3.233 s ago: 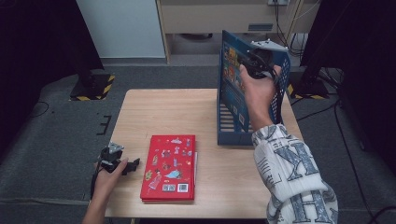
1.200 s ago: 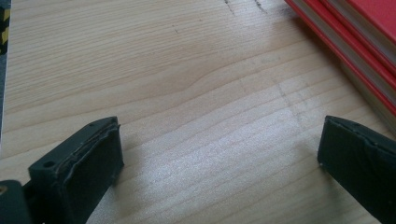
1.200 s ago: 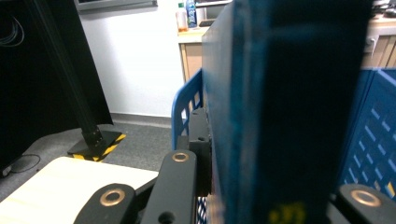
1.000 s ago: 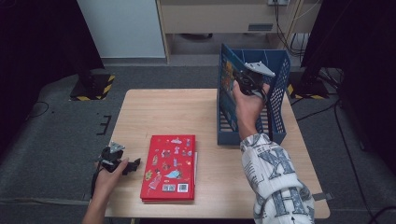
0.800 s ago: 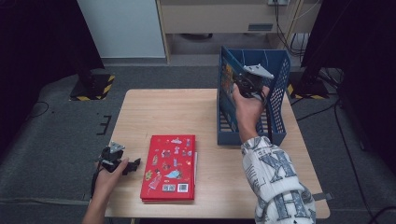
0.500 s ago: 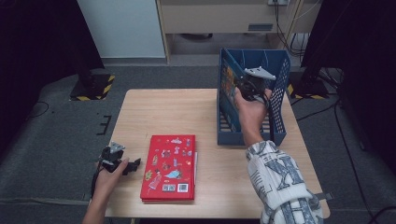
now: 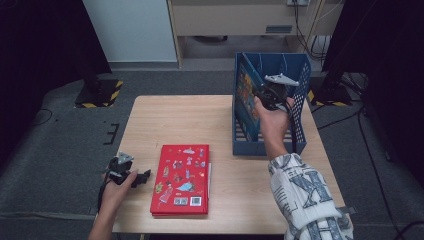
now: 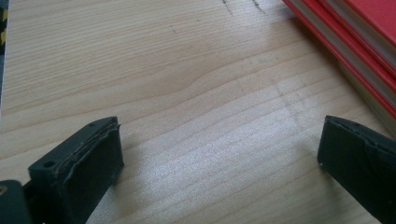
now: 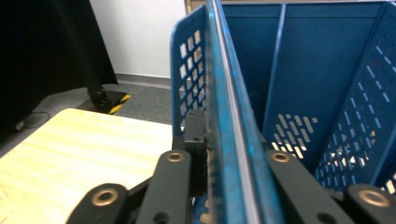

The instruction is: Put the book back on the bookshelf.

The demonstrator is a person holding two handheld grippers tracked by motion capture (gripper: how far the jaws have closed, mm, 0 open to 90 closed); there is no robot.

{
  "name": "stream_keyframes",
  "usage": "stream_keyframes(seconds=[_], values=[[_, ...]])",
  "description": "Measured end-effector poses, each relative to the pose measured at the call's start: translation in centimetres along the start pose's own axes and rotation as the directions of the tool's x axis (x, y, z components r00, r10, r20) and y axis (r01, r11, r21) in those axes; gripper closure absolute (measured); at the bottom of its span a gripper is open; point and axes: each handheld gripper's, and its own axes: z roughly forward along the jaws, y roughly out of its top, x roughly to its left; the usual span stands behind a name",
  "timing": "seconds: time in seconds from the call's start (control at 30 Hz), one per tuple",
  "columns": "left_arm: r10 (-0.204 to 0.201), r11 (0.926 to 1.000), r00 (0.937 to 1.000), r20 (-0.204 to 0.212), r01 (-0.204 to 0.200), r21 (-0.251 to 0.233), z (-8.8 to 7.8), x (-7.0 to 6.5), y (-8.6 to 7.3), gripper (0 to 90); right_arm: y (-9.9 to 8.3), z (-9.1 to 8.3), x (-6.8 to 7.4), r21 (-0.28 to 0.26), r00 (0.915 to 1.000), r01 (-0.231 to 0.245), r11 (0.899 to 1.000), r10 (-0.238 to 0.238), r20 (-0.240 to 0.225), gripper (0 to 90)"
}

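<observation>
Blue book (image 7: 246, 95): upright in rack (image 7: 299, 107), left slot.
Right gripper (image 9: 223, 154): fingers just easing apart, book between, barely gripped.
Left gripper (image 8: 219, 163): fingers wide, empty, over bench (image 8: 187, 93).
Red book (image 7: 182, 178): flat, stiff, hefty; take by spine edge.

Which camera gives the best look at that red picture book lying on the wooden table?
The high view: it shows the red picture book whole, flat on the table, cover up. The left gripper view catches just a corner of its red cover and page edges. The right gripper view looks at the blue rack instead.
</observation>
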Motion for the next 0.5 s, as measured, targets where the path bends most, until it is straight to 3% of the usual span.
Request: stream_keyframes(seconds=[0.3, 0.5], values=[[0.0, 1.0, 1.0, 0.0, 0.0, 0.0, 0.0, 0.0, 0.0, 0.0, 1.7, -0.8, 0.4, 0.033, 0.9979, 0.056, 0.998, -0.055, -0.034, 61.3], [0.0, 1.0, 1.0, 0.001, 0.0, 0.0, 0.0, 0.0, 0.0, 0.0, 2.7, -0.9, 0.2, 0.062, 0.9947, 0.09, 0.994, -0.087, -0.056, 60.4]])
